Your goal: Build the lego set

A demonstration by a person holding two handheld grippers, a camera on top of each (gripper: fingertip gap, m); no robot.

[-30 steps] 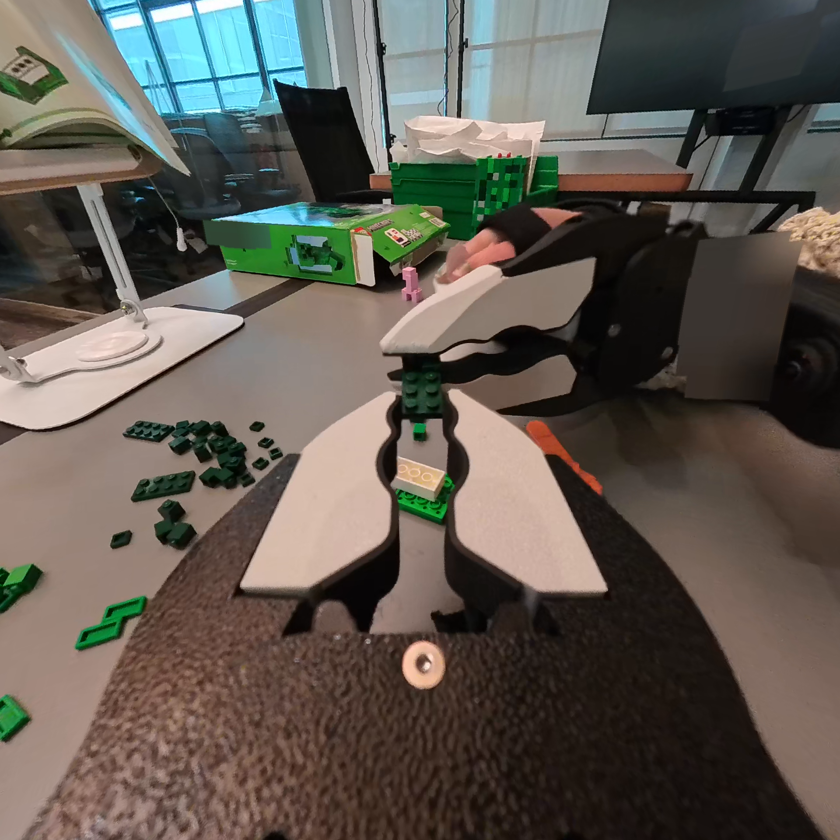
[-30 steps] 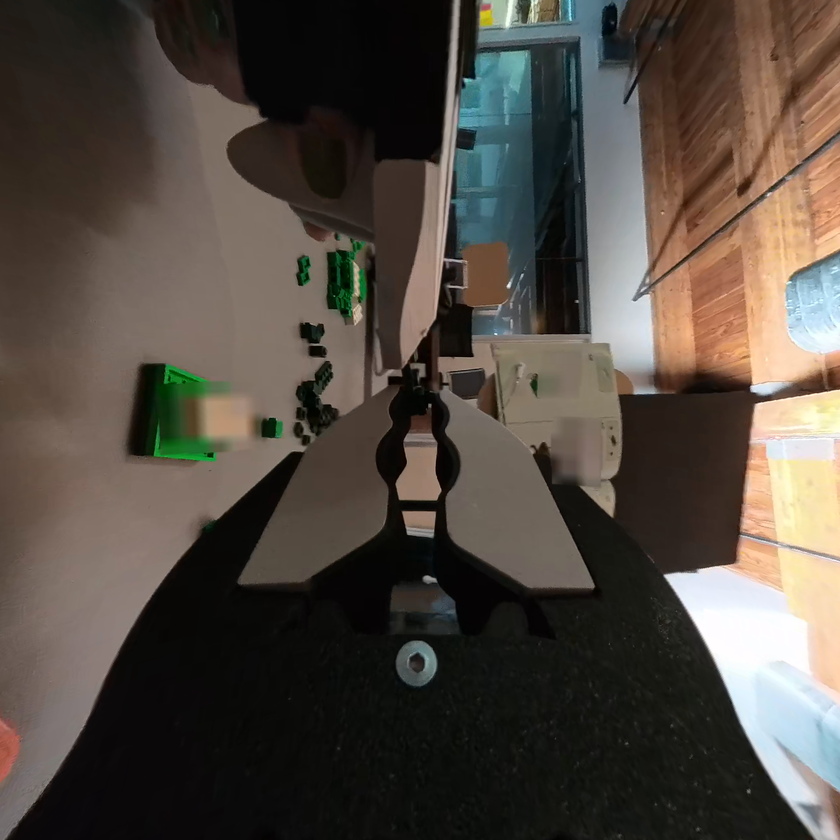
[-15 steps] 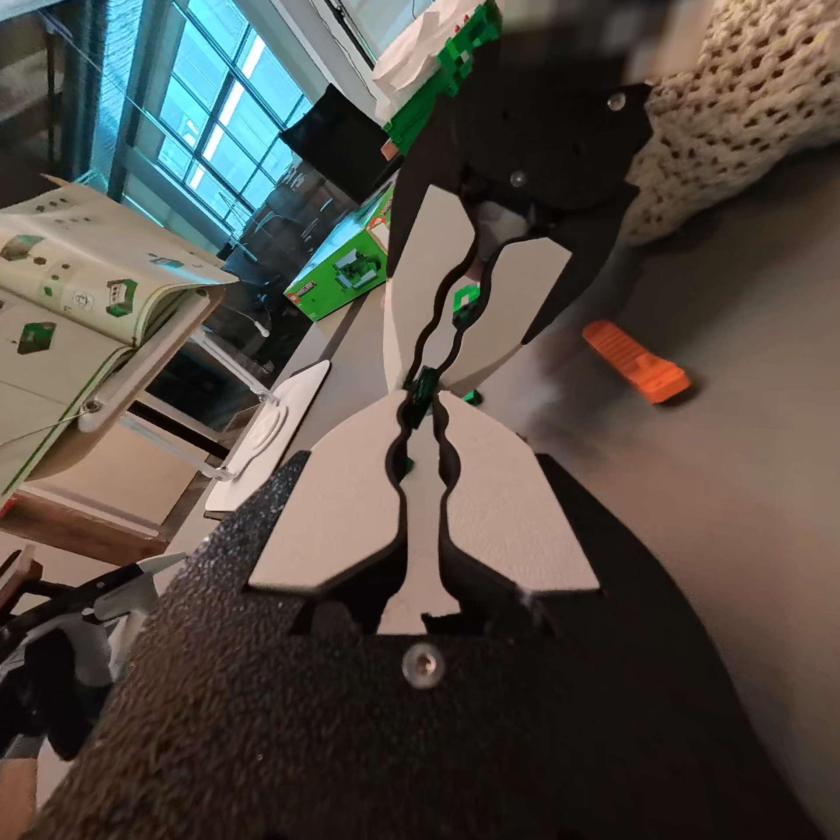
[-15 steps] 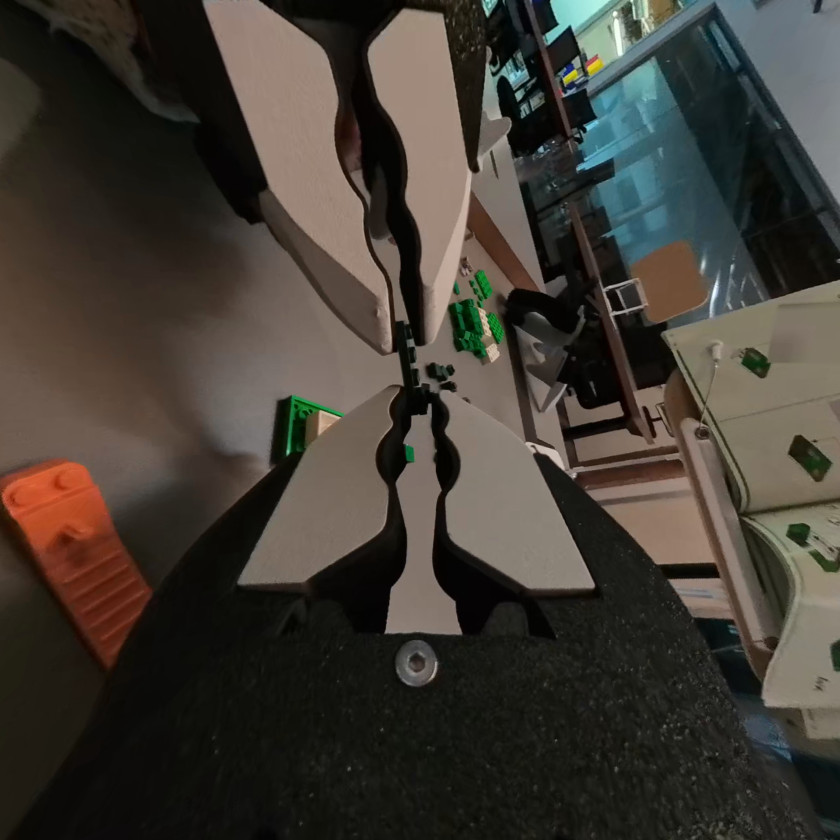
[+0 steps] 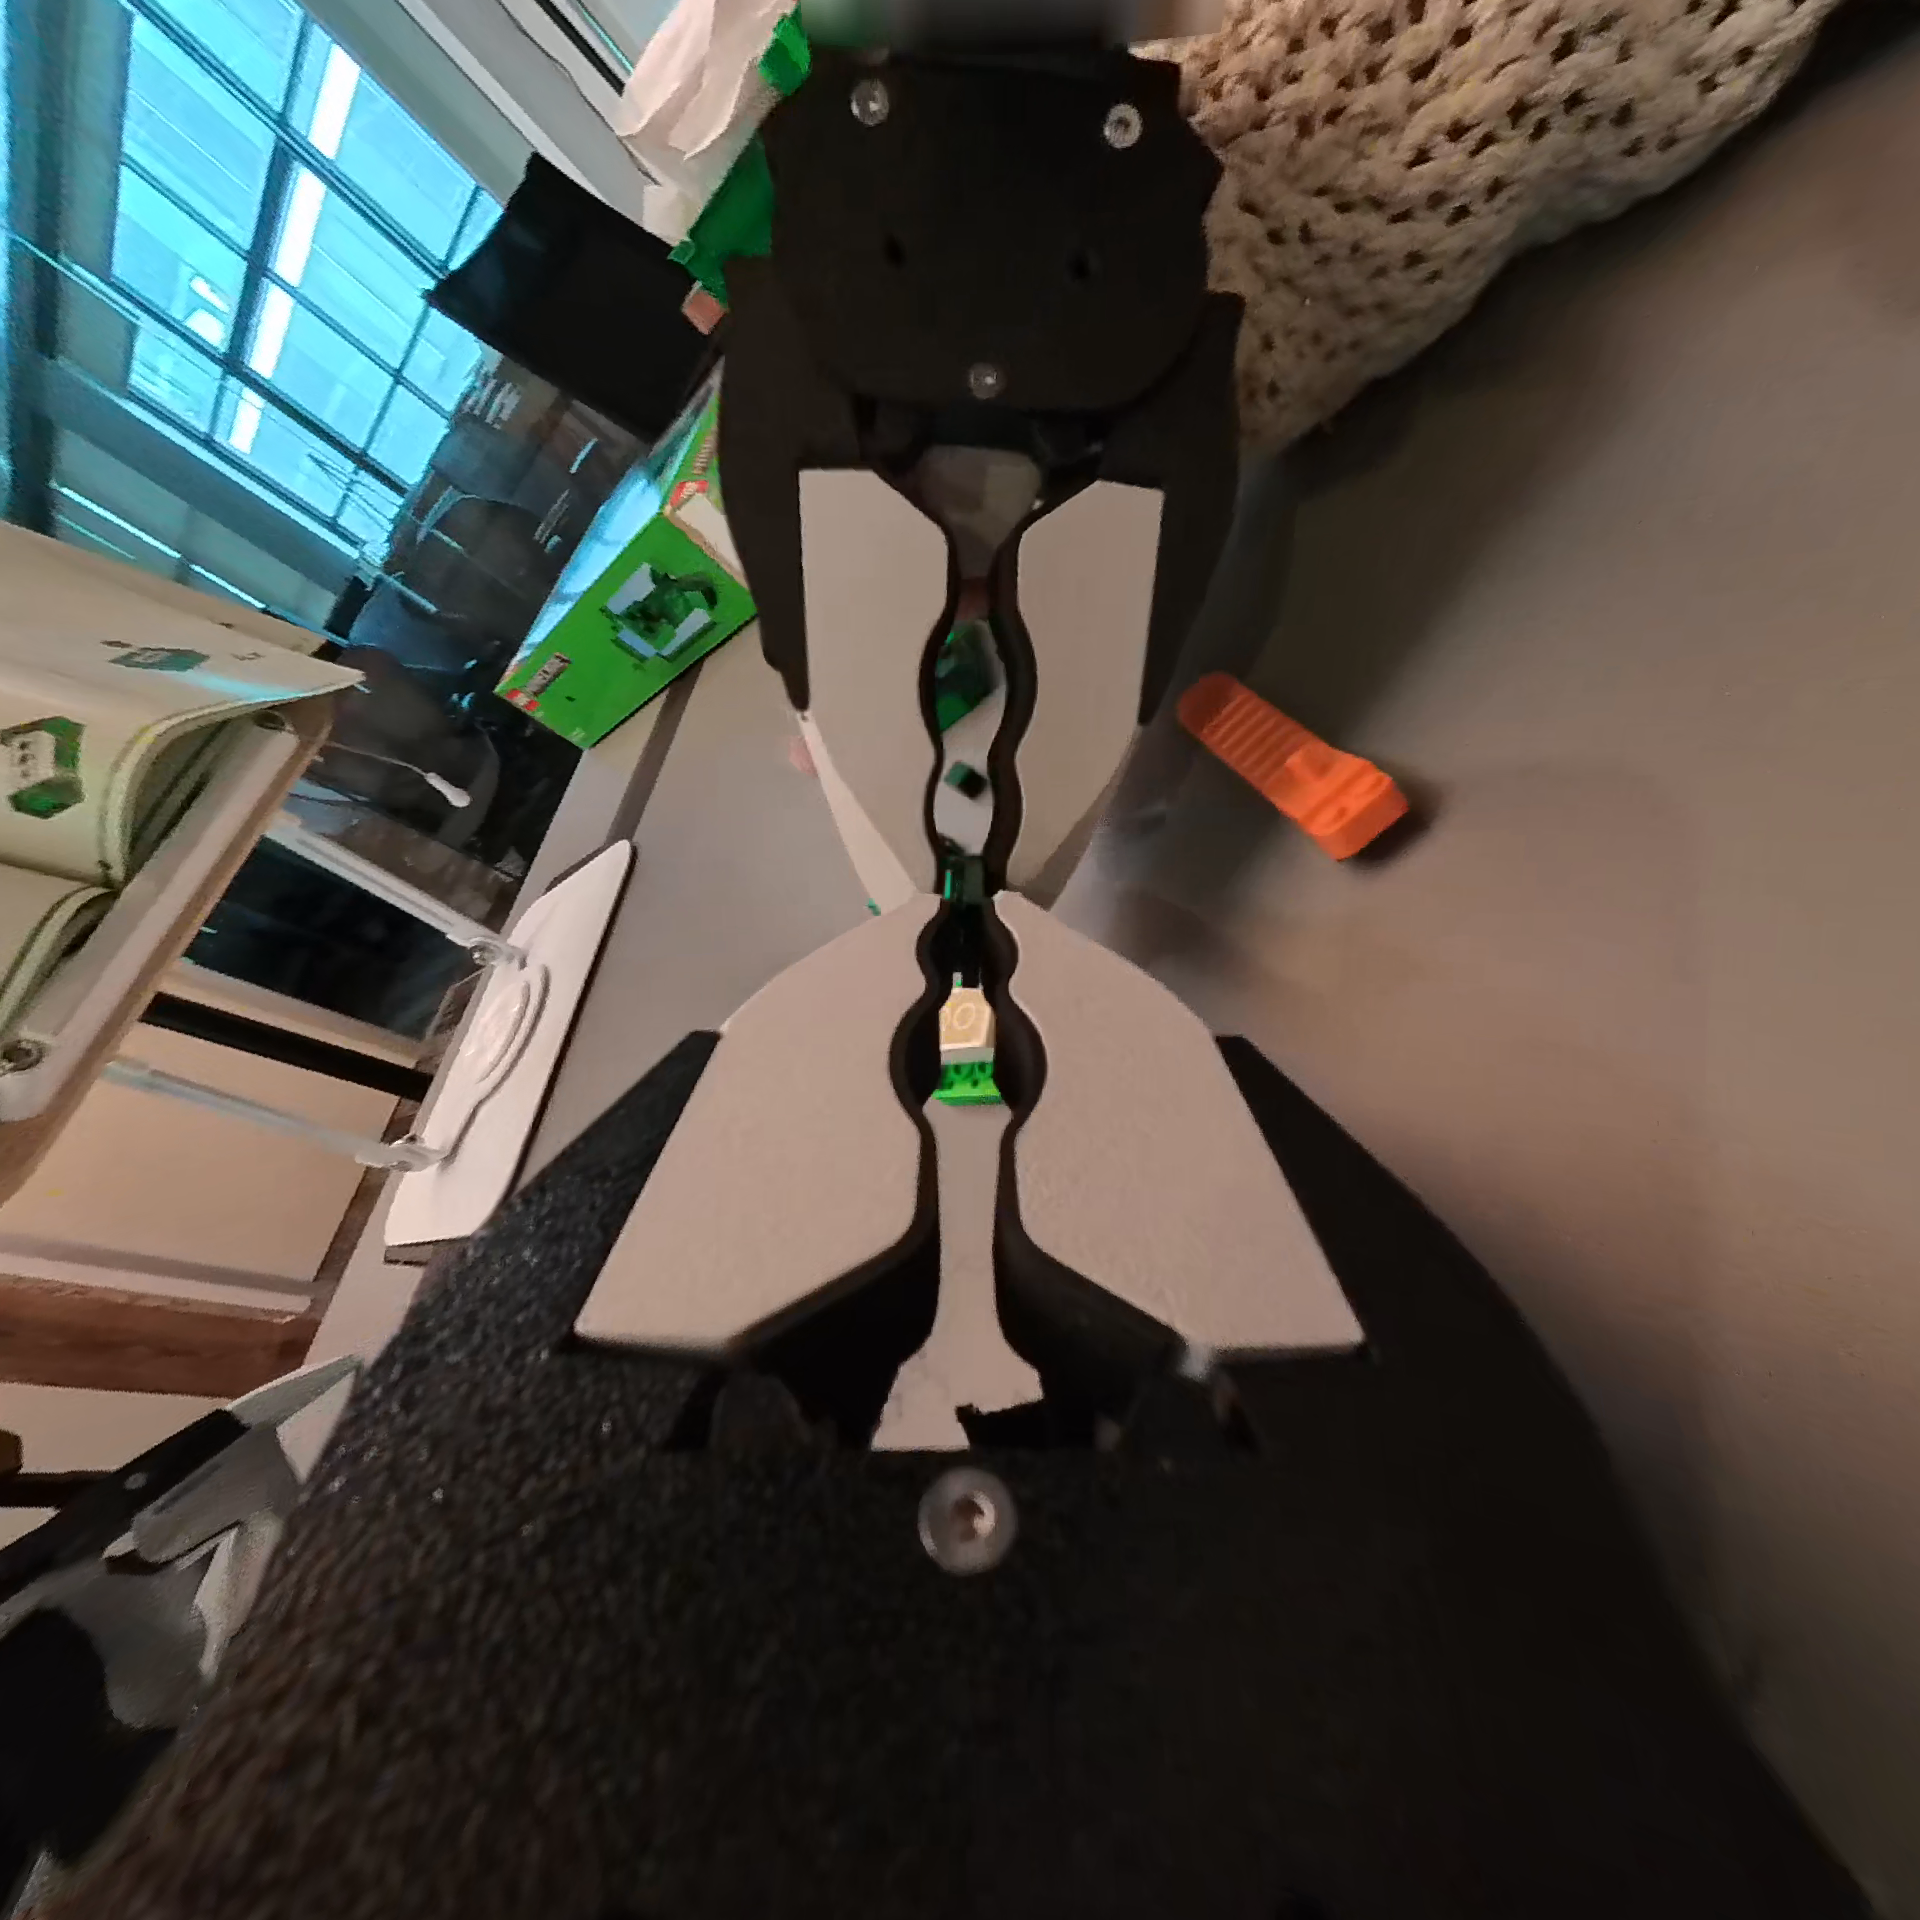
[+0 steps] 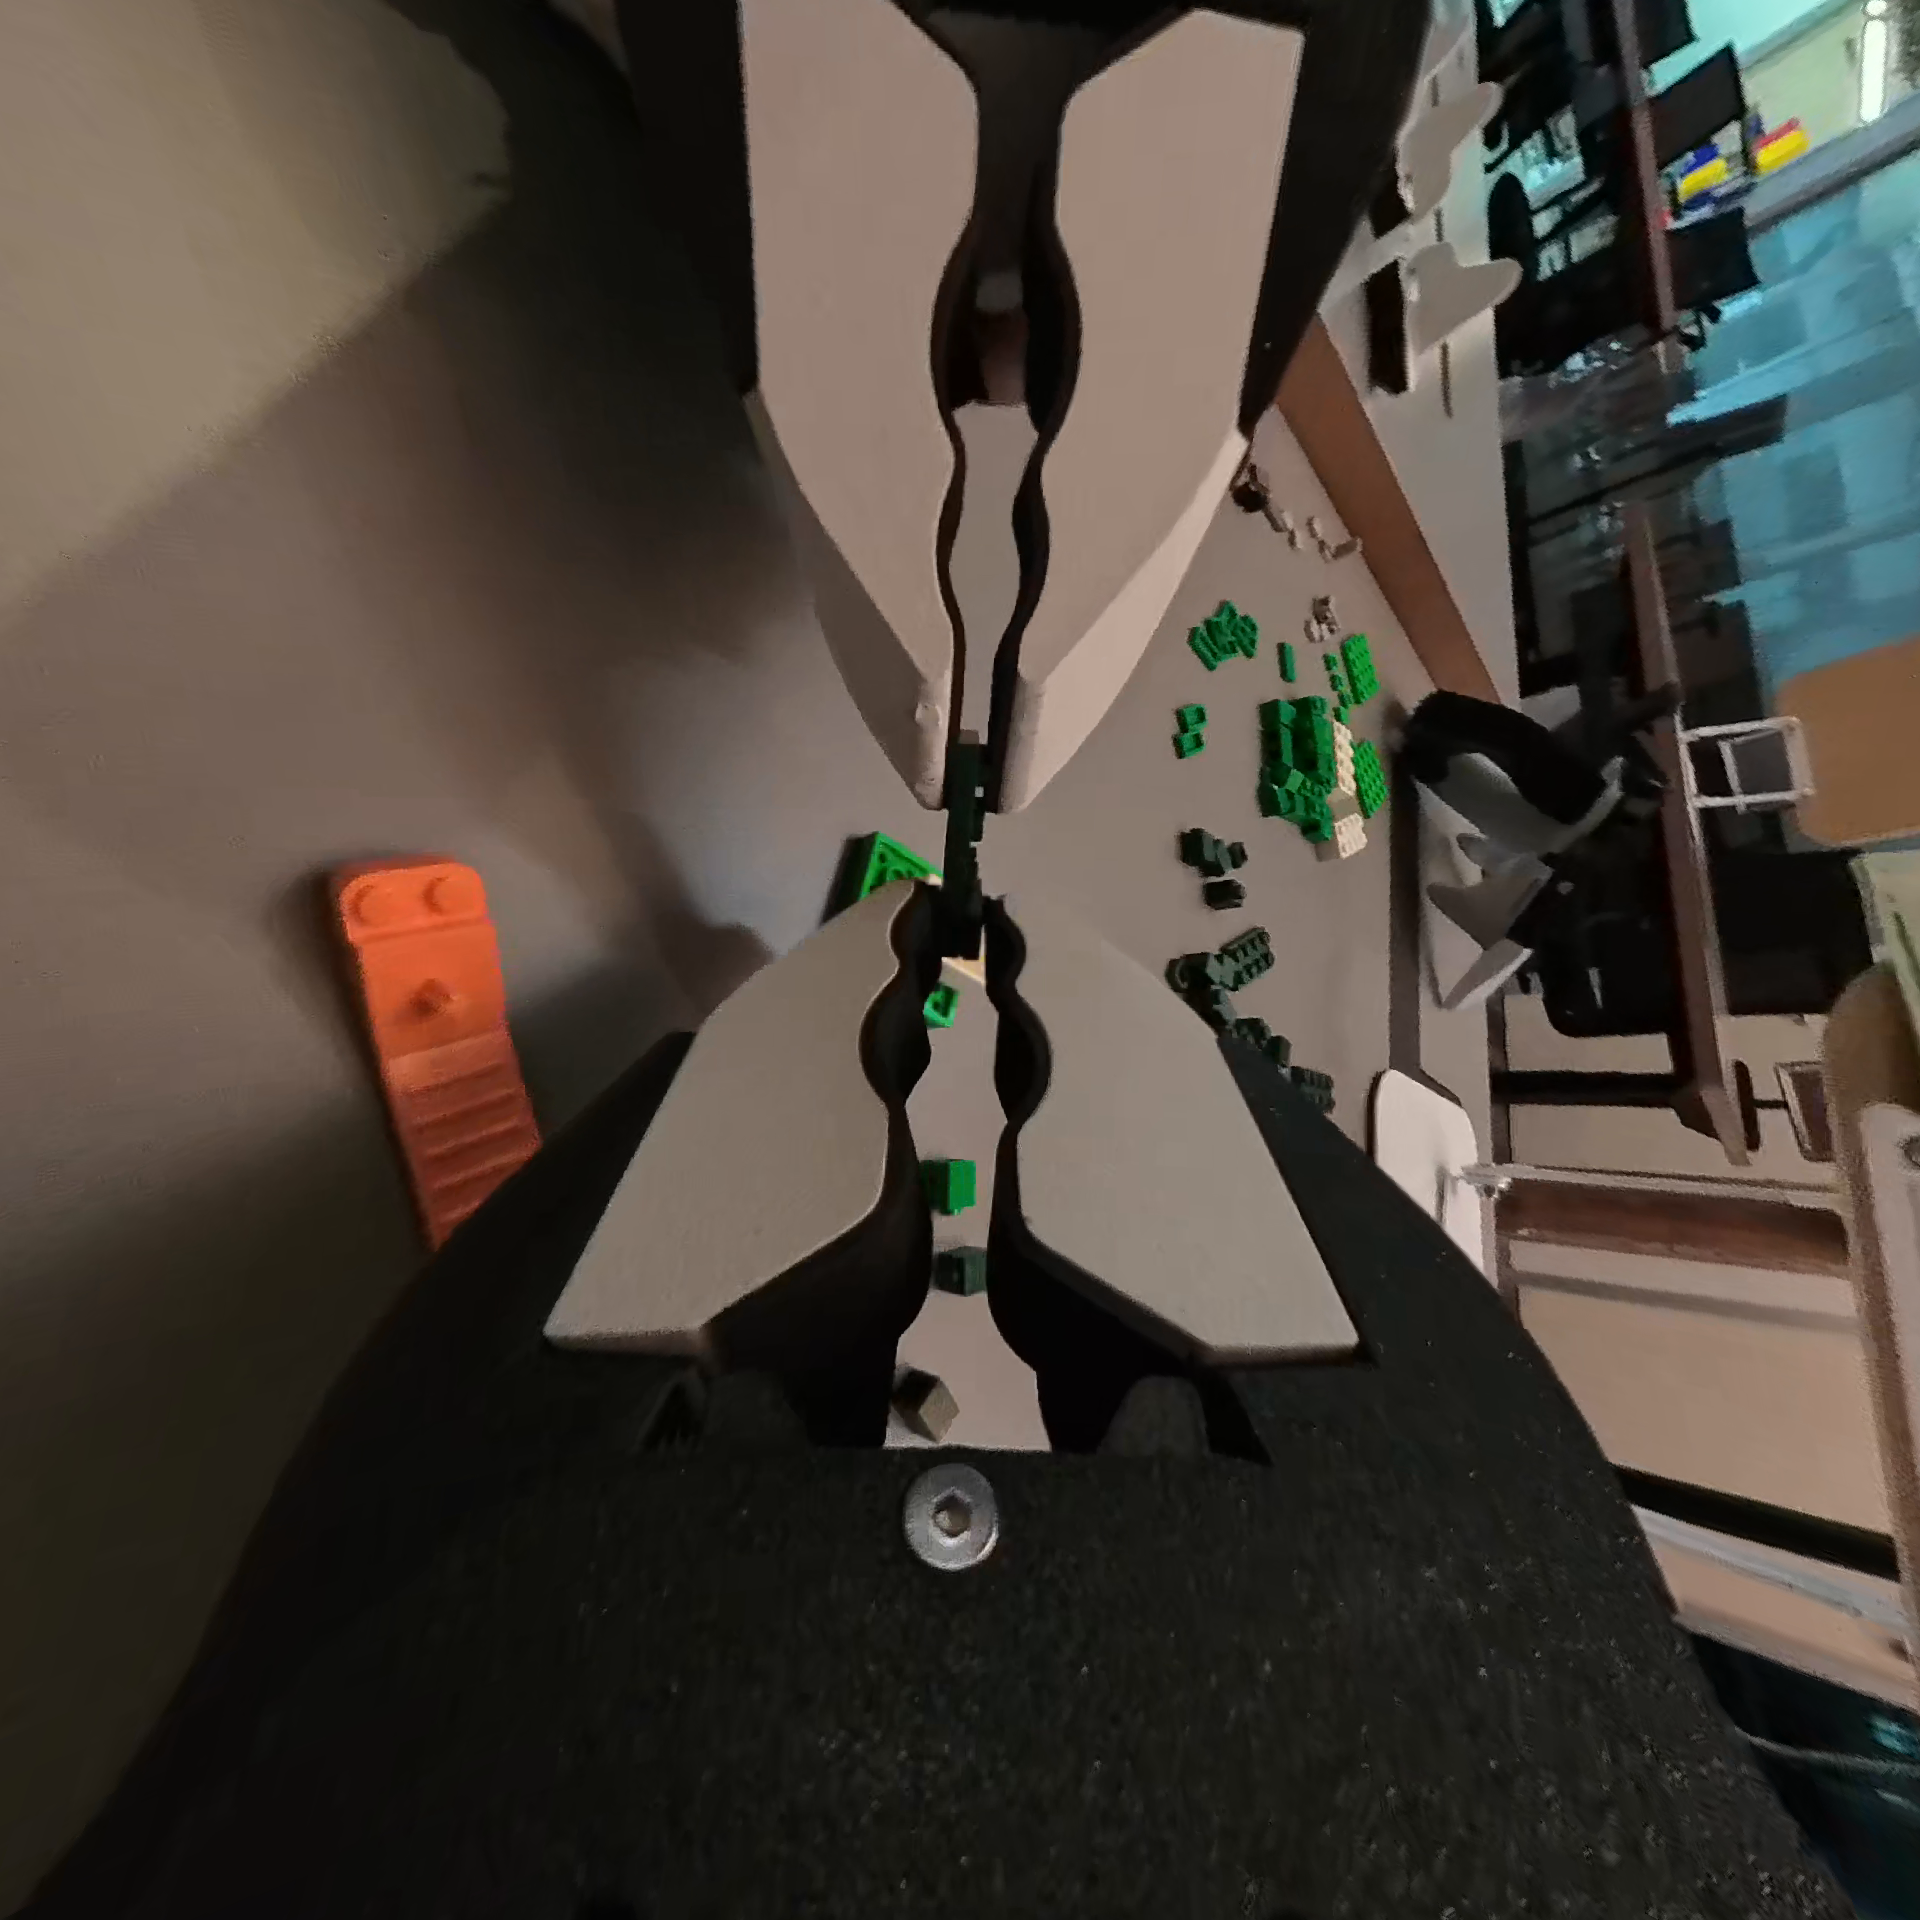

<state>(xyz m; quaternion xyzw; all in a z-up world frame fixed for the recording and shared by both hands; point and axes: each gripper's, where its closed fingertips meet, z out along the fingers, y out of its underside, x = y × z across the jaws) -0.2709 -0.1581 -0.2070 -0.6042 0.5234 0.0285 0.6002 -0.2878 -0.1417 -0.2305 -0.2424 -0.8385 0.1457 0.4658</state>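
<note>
Above the grey worktop [image 6: 312, 520] we hold our two grippers tip to tip, both sets of jaws closed on one dark green lego piece [image 6: 966, 831]. Our left gripper [image 5: 966, 914] pinches one end and our right gripper [image 6: 961, 914] the other, so the piece hangs between them. An orange brick separator [image 6: 431, 1039] lies beside us, and loose green bricks [image 6: 1299, 758] sit scattered farther right.

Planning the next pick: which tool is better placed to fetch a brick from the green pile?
Probably left: both tools pinch one dark green piece, but the pile lies beside the left tool, past the tips of the right tool.
</note>
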